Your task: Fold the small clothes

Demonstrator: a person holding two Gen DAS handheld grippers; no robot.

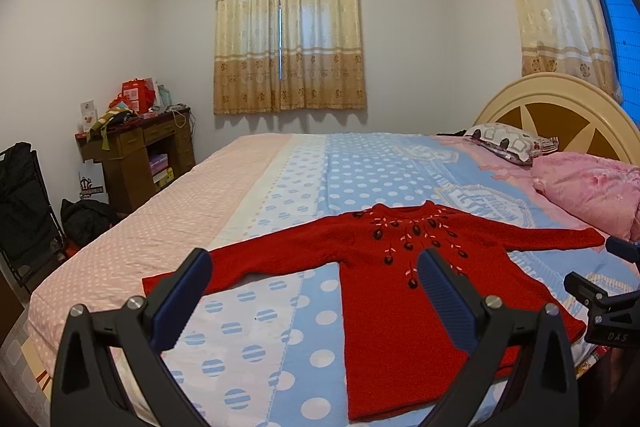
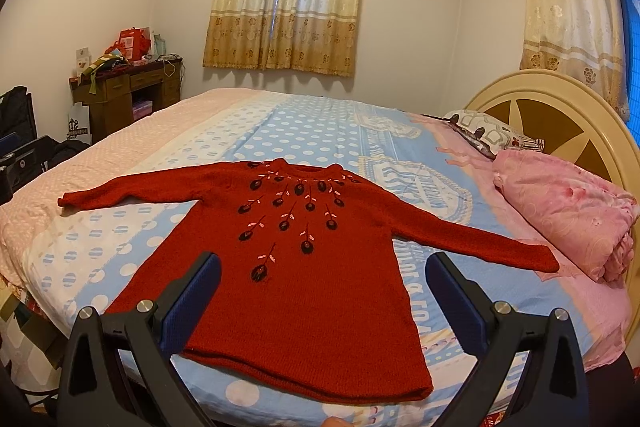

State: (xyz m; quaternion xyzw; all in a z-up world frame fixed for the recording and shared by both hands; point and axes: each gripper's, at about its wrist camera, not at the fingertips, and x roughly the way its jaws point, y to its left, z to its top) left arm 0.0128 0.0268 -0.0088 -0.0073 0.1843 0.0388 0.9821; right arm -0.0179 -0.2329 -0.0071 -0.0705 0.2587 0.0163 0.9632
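Note:
A small red knit sweater (image 1: 396, 291) with dark flower embroidery lies flat, front up, on the bed, both sleeves spread out; it also shows in the right wrist view (image 2: 304, 267). My left gripper (image 1: 316, 267) is open and empty, held above the sweater's left sleeve and body. My right gripper (image 2: 324, 271) is open and empty, held above the sweater's lower half near the hem. The right gripper also shows at the right edge of the left wrist view (image 1: 600, 291).
The bed (image 1: 260, 187) has a blue and pink polka-dot sheet. A folded pink quilt (image 2: 568, 215) and a patterned pillow (image 2: 484, 135) lie by the cream headboard (image 2: 560, 107). A cluttered wooden desk (image 1: 136, 147) stands at the far left wall.

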